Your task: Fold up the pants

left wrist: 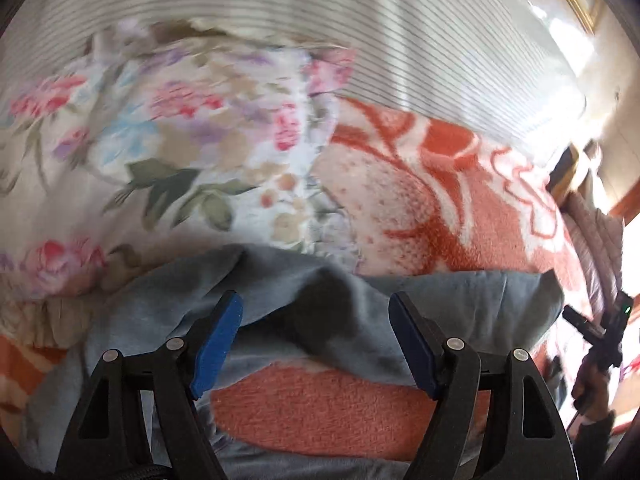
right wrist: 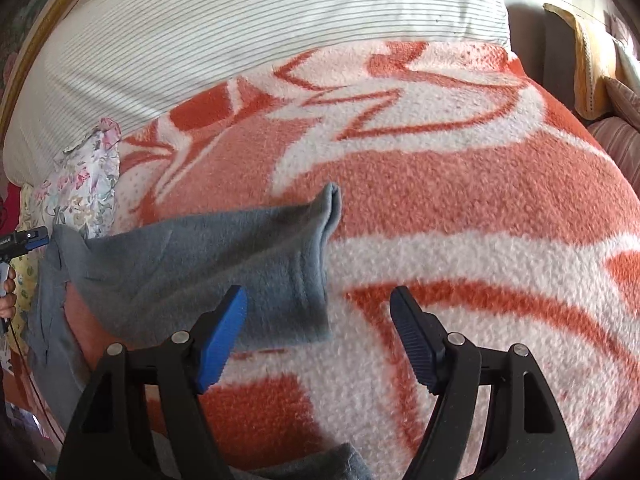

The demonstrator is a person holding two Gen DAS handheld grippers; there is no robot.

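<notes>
On a bed's orange blanket (right wrist: pixel 440 208) lie grey pants (right wrist: pixel 200 264), loosely doubled. The left gripper (left wrist: pixel 316 344) and right gripper (right wrist: pixel 318 336) hover with jaws apart, holding nothing. Mid-fold, seemingly; next, regrasp an edge.

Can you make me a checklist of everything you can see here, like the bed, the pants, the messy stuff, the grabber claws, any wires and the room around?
Surface: orange and white blanket spread on a bed.
Job's things: grey pants lying loose on the blanket, one leg end near the right gripper, not yet neatly folded.
Clutter: floral cloth bunched beside the pants.
Grippers: left gripper open above the pants, nothing between its jaws; right gripper open, its left finger over the leg end, nothing pinched.
Cables: thin dark cord at the left edge of the right wrist view.
Surroundings: striped sheet beyond the blanket; cushions at right.
</notes>
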